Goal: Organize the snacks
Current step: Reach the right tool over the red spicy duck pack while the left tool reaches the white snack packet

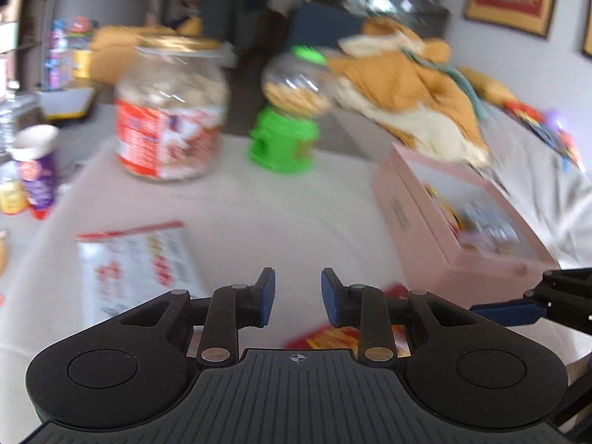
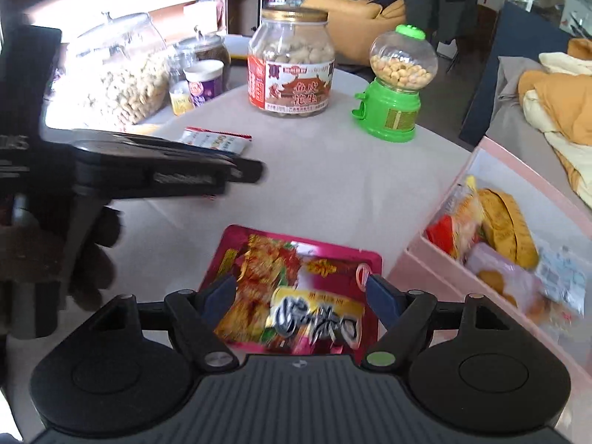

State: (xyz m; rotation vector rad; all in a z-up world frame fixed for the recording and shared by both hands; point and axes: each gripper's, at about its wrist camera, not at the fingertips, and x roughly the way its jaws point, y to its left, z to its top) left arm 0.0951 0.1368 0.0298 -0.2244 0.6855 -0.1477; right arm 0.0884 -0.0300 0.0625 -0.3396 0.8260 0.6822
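While right tongs point(image 2: 301, 292) gape wide over glossy magenta foil snack pouch point(image 2: 296, 288) | left tongs point(image 1: 298, 292) narrow, empty | pink cardboard box point(image 2: 418, 259) beside pouch | white tabletop point(image 2: 333, 185)

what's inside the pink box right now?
The open pink rectangular box holds several wrapped snacks: round yellow-brown cakes, a red-and-yellow packet and a pale packet of biscuits. Anything beneath them is covered.
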